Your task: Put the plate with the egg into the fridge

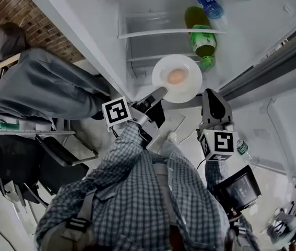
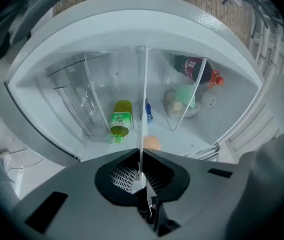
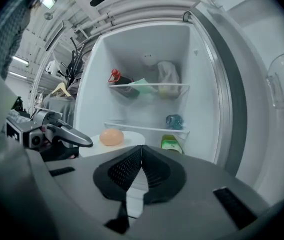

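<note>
Fridge [image 1: 153, 46] is open ahead of both grippers. The left hand-held gripper [image 1: 161, 92] is clamped on the plate [image 1: 187, 86] rim, with the plate at the fridge mouth. A green bottle [image 1: 201, 38] lies just beyond the plate, ahead-right, blocking that side. A blue bottle [image 1: 208, 3] is deeper in on a glass shelf [image 3: 147, 129]. The space ahead-left of the green bottle is bare and passable. The right hand-held gripper [image 1: 214, 99] has its jaws together on nothing and crowds the plate's right edge. Fridge door [image 3: 267, 84] is open at its right, and the fridge side wall [image 1: 85, 35] is close on the left.
</note>
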`<action>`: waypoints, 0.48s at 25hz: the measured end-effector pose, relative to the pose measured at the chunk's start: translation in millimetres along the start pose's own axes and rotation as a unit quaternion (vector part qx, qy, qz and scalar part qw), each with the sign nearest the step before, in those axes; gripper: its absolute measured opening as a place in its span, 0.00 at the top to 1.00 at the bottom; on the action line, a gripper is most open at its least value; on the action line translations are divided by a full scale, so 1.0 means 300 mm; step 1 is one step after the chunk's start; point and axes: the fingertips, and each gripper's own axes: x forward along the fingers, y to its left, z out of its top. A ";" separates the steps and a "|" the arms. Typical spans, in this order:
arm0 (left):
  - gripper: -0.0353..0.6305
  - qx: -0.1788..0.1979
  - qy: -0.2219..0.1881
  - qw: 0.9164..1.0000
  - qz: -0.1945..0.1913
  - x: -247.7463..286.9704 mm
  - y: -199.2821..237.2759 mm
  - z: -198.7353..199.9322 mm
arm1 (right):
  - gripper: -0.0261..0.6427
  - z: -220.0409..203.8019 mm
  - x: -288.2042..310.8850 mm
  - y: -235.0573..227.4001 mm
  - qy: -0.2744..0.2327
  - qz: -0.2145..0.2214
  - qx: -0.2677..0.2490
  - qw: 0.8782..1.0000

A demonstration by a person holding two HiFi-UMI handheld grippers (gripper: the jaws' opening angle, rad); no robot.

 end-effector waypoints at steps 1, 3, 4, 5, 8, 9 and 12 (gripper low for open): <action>0.92 -0.001 -0.007 1.000 0.000 0.013 -0.005 0.008 | 0.95 0.006 0.013 -0.013 0.001 0.003 -0.007 1.000; 0.92 -0.004 -0.021 1.000 -0.001 0.034 -0.012 0.025 | 0.95 0.015 0.037 -0.035 0.004 0.009 -0.022 1.000; 0.92 -0.004 -0.028 1.000 0.000 0.043 -0.014 0.034 | 0.95 0.019 0.045 -0.045 0.006 0.012 -0.028 1.000; 0.92 -0.004 -0.034 0.999 0.001 0.052 -0.015 0.043 | 0.95 0.022 0.053 -0.055 0.006 0.016 -0.035 0.999; 0.92 -0.005 -0.054 0.999 0.002 0.084 -0.024 0.067 | 0.95 0.019 0.076 -0.090 0.011 0.024 -0.054 0.998; 0.92 -0.006 -0.061 0.998 0.002 0.095 -0.029 0.076 | 0.95 0.015 0.084 -0.101 0.014 0.026 -0.060 0.998; 0.92 -0.002 -0.077 0.997 0.004 0.123 -0.051 0.100 | 0.95 0.007 0.104 -0.116 0.021 0.036 -0.071 0.997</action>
